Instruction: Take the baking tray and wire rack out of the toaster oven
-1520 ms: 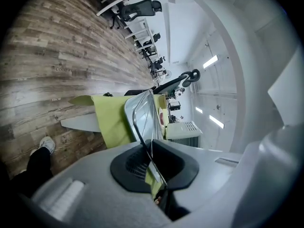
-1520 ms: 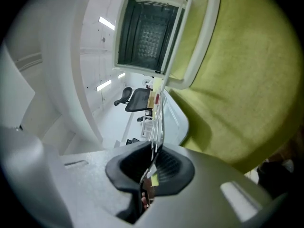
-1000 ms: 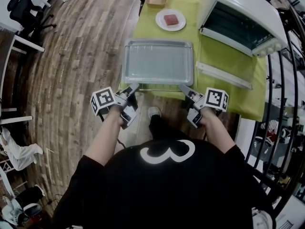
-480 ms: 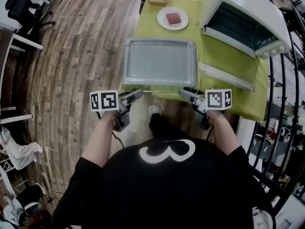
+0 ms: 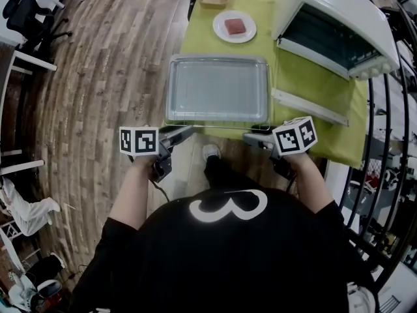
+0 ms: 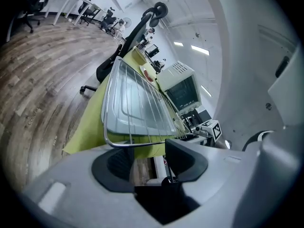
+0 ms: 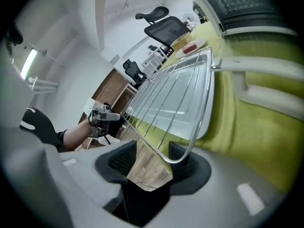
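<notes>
Table green-clothed, baking tray atop; plank floor.

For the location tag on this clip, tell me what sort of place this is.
Most likely an office or lab with a staged kitchen corner: a toaster oven sits on a green-clothed table, while office chairs stand on the open wood floor.
</notes>
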{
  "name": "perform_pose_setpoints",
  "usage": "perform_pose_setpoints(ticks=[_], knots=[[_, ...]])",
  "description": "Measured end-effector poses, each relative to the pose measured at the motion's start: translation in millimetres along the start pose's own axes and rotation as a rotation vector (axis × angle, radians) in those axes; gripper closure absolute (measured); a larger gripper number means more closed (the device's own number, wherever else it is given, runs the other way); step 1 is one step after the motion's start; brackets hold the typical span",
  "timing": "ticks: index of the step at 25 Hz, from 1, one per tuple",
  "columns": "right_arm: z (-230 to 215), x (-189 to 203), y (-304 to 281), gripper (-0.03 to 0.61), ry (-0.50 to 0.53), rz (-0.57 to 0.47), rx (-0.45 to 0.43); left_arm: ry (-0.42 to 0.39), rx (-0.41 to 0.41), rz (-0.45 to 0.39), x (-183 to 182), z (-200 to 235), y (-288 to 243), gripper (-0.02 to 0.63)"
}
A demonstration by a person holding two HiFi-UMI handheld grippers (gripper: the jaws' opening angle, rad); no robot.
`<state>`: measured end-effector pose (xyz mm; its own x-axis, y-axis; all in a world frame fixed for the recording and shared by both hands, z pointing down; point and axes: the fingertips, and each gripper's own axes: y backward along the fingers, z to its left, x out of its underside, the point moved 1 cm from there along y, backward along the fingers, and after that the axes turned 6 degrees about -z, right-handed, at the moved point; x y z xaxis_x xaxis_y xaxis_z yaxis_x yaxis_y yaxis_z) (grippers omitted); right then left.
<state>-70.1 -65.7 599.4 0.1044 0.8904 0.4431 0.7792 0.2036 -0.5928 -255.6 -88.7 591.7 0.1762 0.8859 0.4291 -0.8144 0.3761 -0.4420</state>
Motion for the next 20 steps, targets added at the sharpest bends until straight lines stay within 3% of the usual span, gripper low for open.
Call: perform_pose_setpoints(ticks=[6, 13, 20], knots=[[-3, 4, 1, 0.365, -0.020, 0.028, -0.022, -0.036, 0.027, 0.048, 4, 5, -2, 0.402], [-4, -1, 2, 0.365, -0.102, 0.058, -0.039, -0.108, -0.070, 0.171, 8, 15, -3, 0.403], [-11, -6, 0, 0.365, -0.118, 0.166, -0.035, -0.123, -0.095, 0.264, 7, 18, -5, 0.408]])
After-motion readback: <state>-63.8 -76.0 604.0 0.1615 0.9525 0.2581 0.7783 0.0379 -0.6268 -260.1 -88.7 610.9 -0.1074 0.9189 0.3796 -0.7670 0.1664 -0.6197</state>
